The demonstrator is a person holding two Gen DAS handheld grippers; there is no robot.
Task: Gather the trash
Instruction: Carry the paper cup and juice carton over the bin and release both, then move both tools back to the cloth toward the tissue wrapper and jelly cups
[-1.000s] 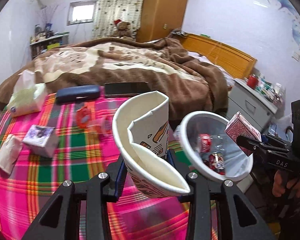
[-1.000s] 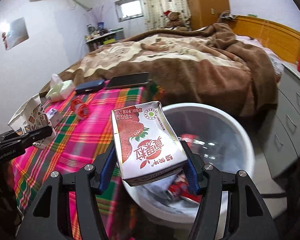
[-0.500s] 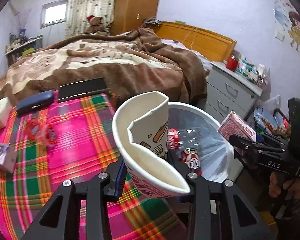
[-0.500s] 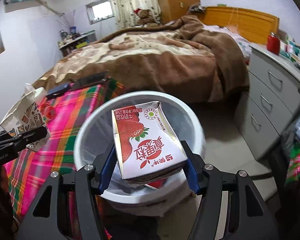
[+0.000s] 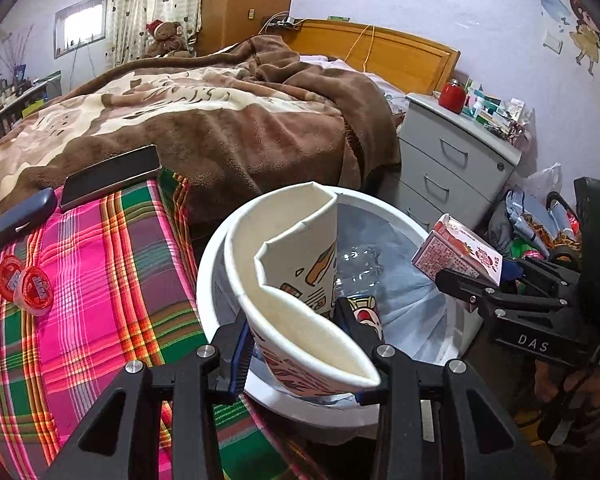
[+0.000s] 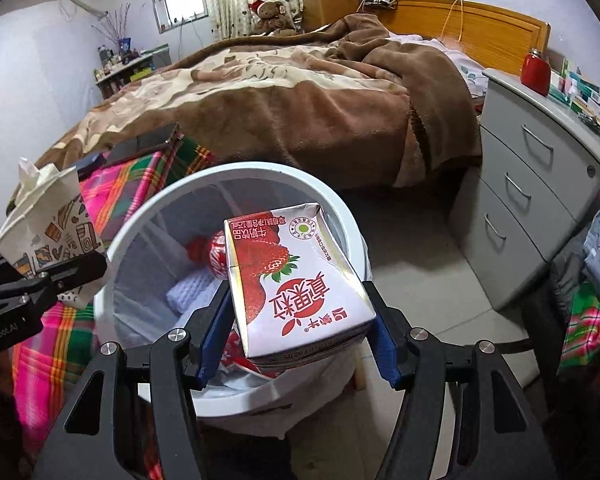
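Left wrist view: the left tongs (image 5: 304, 348) pinch a squashed paper cup (image 5: 296, 280) above the white trash bin (image 5: 216, 248) beside the plaid surface (image 5: 100, 260).

Right wrist view: the right tongs (image 6: 296, 328) clamp a strawberry milk carton (image 6: 296, 280) over the bin. Releasing both appears next.

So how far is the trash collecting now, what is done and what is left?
Done: the white bin already holds a red can and other waste. In hand: the left gripper squeezes a crushed paper cup over the bin, and the right gripper holds a strawberry milk carton above it; neither is dropped yet. Left: two red jelly cups on the plaid cloth.
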